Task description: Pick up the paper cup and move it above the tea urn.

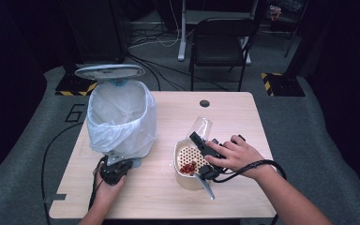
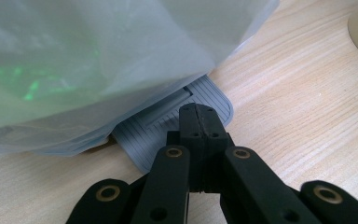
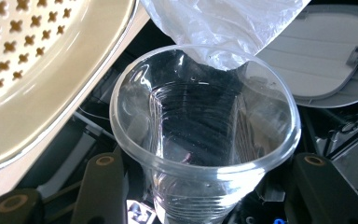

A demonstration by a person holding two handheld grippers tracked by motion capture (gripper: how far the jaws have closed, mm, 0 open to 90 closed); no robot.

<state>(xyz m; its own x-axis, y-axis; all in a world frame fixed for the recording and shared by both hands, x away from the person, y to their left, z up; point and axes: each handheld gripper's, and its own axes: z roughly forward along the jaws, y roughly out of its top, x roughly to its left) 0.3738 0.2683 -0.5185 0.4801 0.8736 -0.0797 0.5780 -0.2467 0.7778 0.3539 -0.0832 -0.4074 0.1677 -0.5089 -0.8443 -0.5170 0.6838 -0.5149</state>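
Note:
A pedal bin [image 1: 122, 117] with a white plastic liner stands at the table's left, its grey lid [image 1: 109, 71] raised. My left gripper [image 1: 117, 166] sits at the bin's base, shut, with its tip [image 2: 196, 116] resting on the grey ribbed pedal [image 2: 168, 126]. My right gripper [image 1: 201, 143] is shut on a clear plastic cup [image 1: 201, 126], which lies tilted with its mouth pointing away from me. The cup [image 3: 205, 135] fills the space between the jaws and looks nearly empty. Beside it sits a cream perforated strainer bowl [image 1: 187, 161] holding red bits [image 1: 187, 167].
The wooden table [image 1: 168, 197] has a round cable hole [image 1: 204, 103] near its far edge. A grey handle [image 1: 207, 186] sticks out from the strainer bowl toward me. A black folding chair [image 1: 220, 42] stands behind the table. The bin liner [image 3: 223, 28] and lid [image 3: 326, 51] lie beyond the cup.

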